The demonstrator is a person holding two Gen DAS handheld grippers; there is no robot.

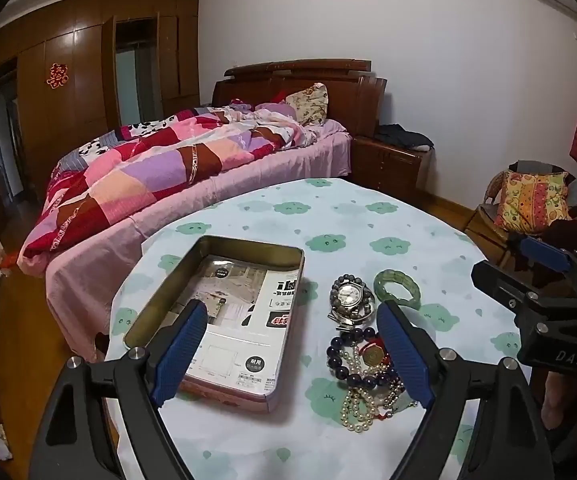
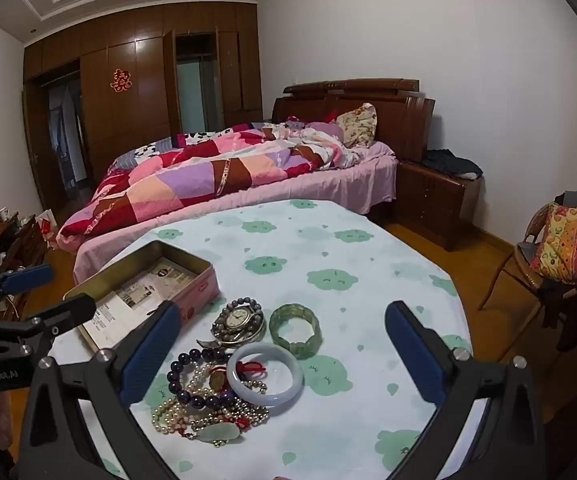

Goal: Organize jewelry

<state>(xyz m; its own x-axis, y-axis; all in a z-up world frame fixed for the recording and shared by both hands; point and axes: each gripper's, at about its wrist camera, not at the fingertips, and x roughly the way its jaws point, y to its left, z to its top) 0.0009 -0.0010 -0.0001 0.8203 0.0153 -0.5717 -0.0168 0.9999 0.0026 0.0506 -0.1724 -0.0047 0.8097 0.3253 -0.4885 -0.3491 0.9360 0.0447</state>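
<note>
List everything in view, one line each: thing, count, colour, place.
tin box: one, pink, open, table's left
watch: one, silver, beside tin
green bracelet: one, right of watch
pale bangle: one, whitish, on the jewelry pile
bead strands: tangled pile, purple and pearl, near edge
table: one, white cloth, green clouds
bed: one, pink patchwork, behind
left tool: open, blue pads, over tin
right tool: open, over jewelry
</note>
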